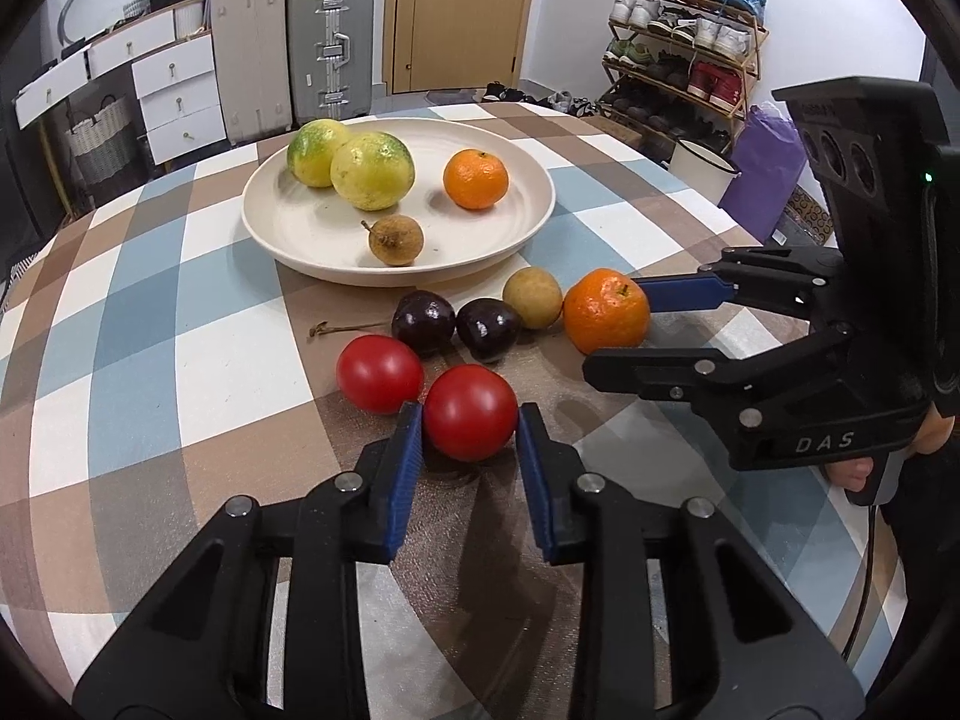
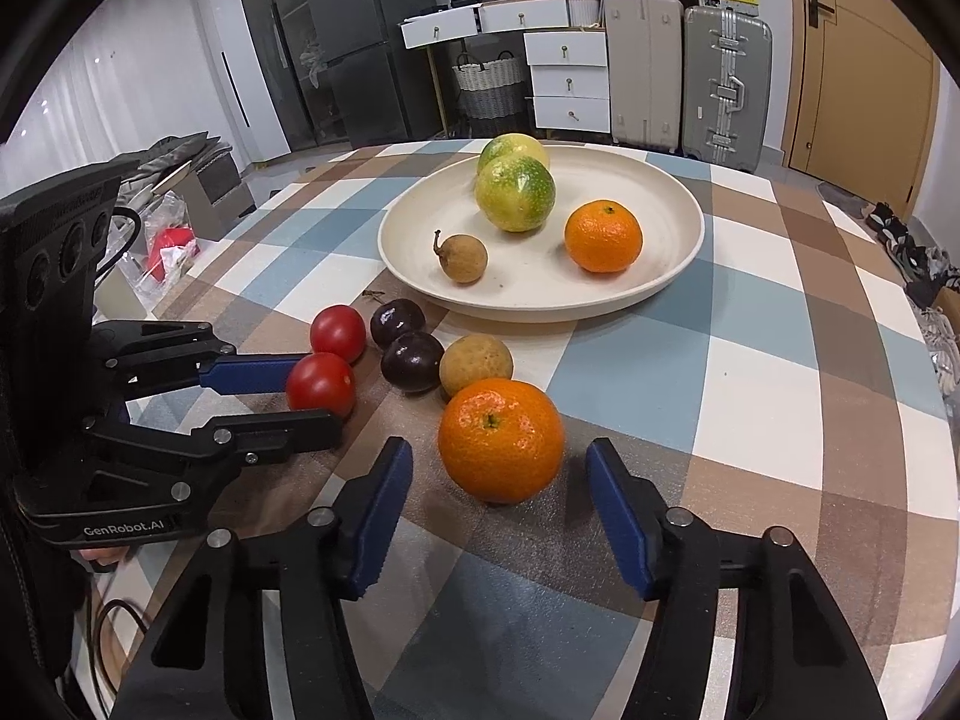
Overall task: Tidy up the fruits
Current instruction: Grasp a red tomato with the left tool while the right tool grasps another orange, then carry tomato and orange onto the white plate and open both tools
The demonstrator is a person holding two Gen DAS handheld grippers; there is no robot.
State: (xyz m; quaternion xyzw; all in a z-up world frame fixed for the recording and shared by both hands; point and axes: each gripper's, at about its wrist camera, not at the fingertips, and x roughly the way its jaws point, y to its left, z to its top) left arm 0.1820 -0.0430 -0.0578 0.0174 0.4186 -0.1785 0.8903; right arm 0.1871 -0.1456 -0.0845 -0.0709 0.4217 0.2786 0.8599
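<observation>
I have the left tongs point(image 1: 470, 423) clamped on a red tomato point(image 1: 470, 412) and the right tongs point(image 2: 499, 468) apart around an orange point(image 2: 500, 439), both near the table's middle, short of the plate point(image 2: 660, 288); next, squeeze the orange, then lift both across.

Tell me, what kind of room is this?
Probably the entryway or dining corner of someone's home: a shoe rack full of shoes, suitcases by a wooden door, and a table with a checked tablecloth.

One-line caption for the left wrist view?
Left gripper clamps a red tomato on the checked tablecloth, near the fruit plate.
</observation>
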